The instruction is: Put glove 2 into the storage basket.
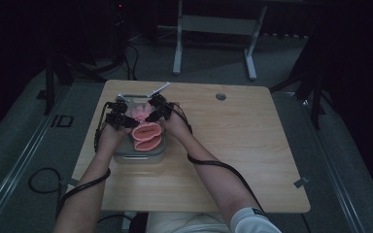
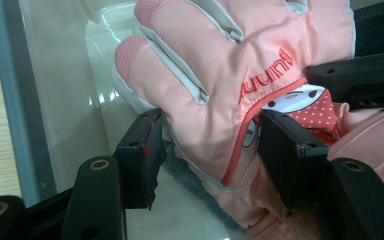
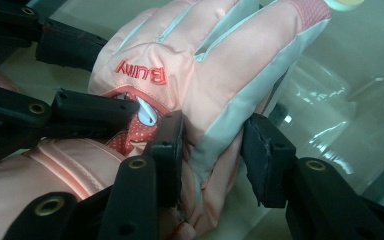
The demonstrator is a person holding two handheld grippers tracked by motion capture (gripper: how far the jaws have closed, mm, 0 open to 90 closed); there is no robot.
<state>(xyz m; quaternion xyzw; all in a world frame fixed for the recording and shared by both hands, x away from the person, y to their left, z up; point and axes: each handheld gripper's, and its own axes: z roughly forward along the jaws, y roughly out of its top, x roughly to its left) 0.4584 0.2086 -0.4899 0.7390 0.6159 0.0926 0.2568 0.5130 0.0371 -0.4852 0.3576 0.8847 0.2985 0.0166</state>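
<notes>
A: How do the jaws stand?

B: The left gripper [image 2: 207,145] has its jaws clamped on the edge of the pink glove [image 2: 220,75], near the palm and the red trim. The right gripper [image 3: 212,150] straddles the glove's other edge, along the grey side panel; its left pad presses the fabric, but whether the right pad touches is hard to tell.

A: And where is the glove?

B: Inside the clear plastic box [image 1: 121,154] on the wooden table [image 1: 233,160], fingers pointing away from the person. A second pink glove [image 1: 147,137] lies in the box just behind the grippers.

A: So what makes this step go well?

B: Probably an even pinch on both sides. The right gripper should bite well into the padded fabric, not just the thin seam, or it may slip. Then both hands should move together and level, so the glove doesn't twist or drag on the box wall [image 2: 60,90].

A: Any risk?

B: The two grippers sit very near each other; they could knock together.
</notes>
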